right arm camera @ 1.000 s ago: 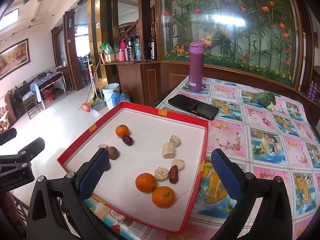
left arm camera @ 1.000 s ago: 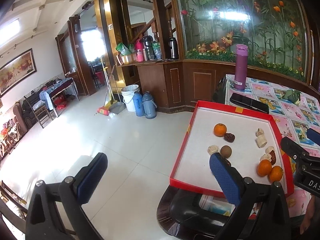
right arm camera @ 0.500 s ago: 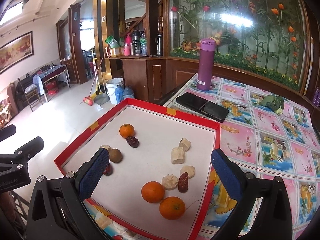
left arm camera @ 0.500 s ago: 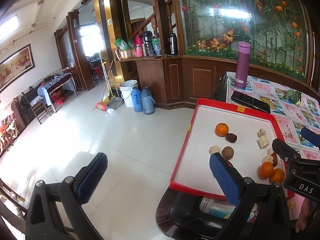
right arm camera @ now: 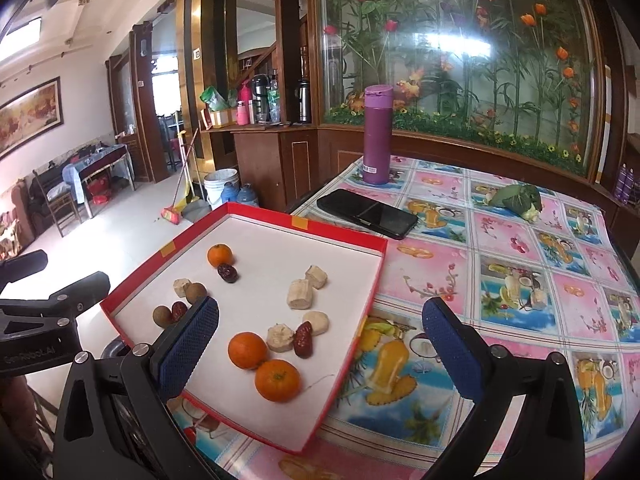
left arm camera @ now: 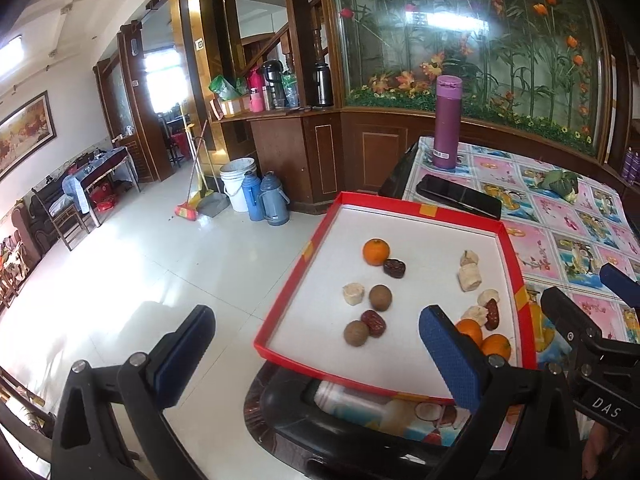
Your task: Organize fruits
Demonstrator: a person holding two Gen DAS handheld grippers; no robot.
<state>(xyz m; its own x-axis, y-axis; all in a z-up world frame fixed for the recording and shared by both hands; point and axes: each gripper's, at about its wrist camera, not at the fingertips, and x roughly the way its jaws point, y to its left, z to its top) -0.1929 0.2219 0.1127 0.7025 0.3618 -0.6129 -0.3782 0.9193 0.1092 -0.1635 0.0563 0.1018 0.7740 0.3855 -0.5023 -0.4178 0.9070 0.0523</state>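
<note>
**Fruit tray: sorting not yet begun**

While both grippers hover short of it, the shallow red-rimmed cardboard tray with a white floor lies on the floral plastic tablecloth, holding mixed fruit: three round oranges, wrinkled dark-red dates, brown longans, pale banana chunks. Left gripper: jaws spread, empty. Right gripper: jaws spread, empty. Step judged: approach. Next move likely calls for lowering onto the nearest orange and closing gently.

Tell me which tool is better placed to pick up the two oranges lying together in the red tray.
Probably the right tool: open, with the paired oranges lying between its pads. The left tool is also open but points over the tray's floor-side edge.
</note>
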